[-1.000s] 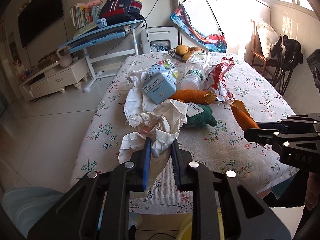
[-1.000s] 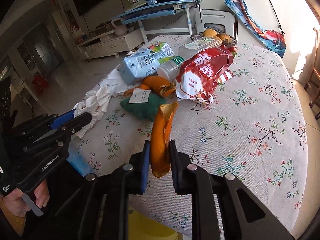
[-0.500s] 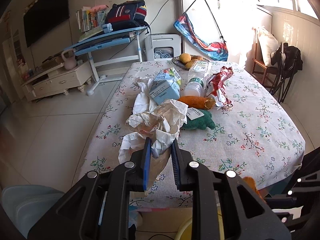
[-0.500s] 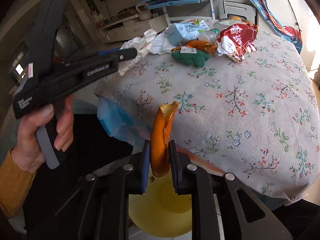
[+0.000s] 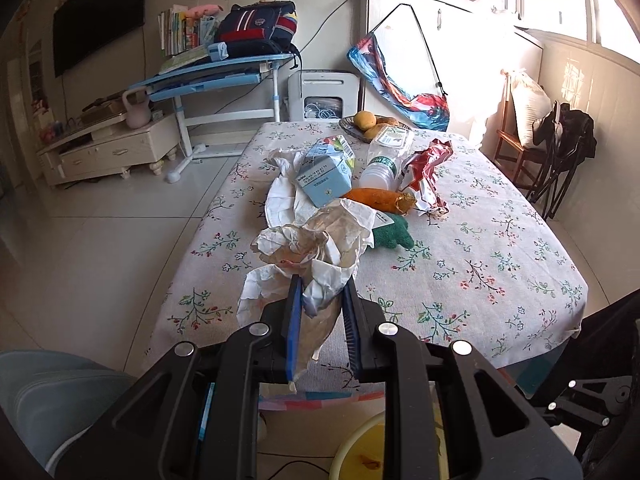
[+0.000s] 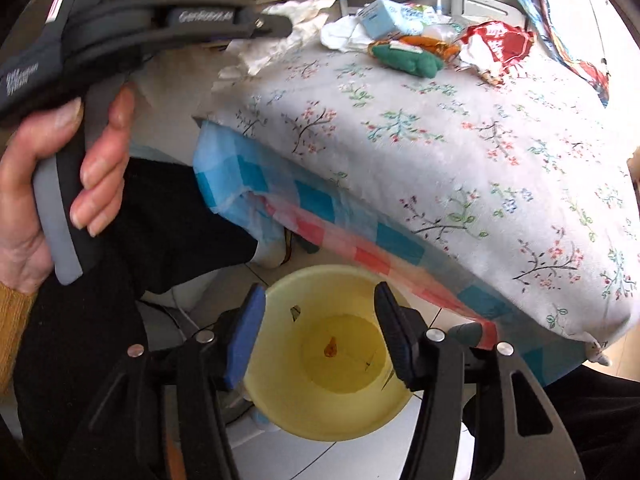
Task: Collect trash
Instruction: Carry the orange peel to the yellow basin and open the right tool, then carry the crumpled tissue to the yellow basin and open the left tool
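Note:
My left gripper (image 5: 320, 312) is shut on crumpled white paper (image 5: 316, 248) above the table's near edge. My right gripper (image 6: 320, 332) is open and empty, held over a yellow bin (image 6: 304, 400) on the floor below the table edge. An orange peel piece (image 6: 330, 347) lies at the bin's bottom. On the table lie a blue-and-white carton (image 5: 326, 172), a plastic bottle (image 5: 384, 160), a red snack bag (image 5: 426, 172), another orange peel (image 5: 380, 199) and a green cloth (image 5: 394, 232). The bin's rim shows in the left wrist view (image 5: 352, 444).
The table wears a floral cloth (image 5: 480, 240) over a checked one (image 6: 320, 200). A fruit bowl (image 5: 372, 124) stands at the far end. A blue desk (image 5: 212, 76) and white cabinet (image 5: 108, 152) stand to the left, a chair (image 5: 532, 140) to the right.
My right gripper has dropped below the table edge over the yellow bin and opened; the orange peel has fallen into the bin. My left gripper stays shut on the paper.

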Available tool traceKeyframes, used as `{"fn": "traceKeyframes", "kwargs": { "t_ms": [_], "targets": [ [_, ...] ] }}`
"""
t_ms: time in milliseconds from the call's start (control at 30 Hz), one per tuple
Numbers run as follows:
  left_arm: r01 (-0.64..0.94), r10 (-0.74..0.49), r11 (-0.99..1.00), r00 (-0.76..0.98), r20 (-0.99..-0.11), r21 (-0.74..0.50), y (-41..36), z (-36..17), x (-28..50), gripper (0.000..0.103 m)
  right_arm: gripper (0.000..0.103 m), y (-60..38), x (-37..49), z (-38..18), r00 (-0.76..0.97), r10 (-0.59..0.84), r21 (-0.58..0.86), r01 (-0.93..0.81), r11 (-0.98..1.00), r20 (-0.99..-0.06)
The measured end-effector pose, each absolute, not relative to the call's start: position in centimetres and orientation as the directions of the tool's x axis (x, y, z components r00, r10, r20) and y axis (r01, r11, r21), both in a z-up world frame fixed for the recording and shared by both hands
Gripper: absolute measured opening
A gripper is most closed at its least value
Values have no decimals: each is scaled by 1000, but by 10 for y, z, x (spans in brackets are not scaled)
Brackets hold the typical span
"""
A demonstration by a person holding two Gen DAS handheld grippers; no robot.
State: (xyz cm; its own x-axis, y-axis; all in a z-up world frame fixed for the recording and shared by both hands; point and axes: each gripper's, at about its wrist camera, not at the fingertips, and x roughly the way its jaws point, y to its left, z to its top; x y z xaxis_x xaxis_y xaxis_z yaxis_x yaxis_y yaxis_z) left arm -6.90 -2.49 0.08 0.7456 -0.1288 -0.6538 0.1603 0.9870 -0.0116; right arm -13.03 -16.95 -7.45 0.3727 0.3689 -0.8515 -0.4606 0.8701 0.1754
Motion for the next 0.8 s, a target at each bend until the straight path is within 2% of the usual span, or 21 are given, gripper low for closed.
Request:
{"fn": "traceKeyframes", "kwargs": {
  "t_ms": [133,267,800],
  "targets": [
    [177,-150,984,735,-661,-27,-30,-3,-80,19,69,-188,-126,-62,474,320,141,-375,916,-820],
    [196,-160,980,728,-667,-21,-38,-6,-94,19,74,-207,-120,-51,524,304,159,-303,939,-796],
    [252,-195,968,703,-684,-17,-59,-14,-136,19,77,-229,-118,-39,591,279,191,-209,959,-757]
  ]
}}
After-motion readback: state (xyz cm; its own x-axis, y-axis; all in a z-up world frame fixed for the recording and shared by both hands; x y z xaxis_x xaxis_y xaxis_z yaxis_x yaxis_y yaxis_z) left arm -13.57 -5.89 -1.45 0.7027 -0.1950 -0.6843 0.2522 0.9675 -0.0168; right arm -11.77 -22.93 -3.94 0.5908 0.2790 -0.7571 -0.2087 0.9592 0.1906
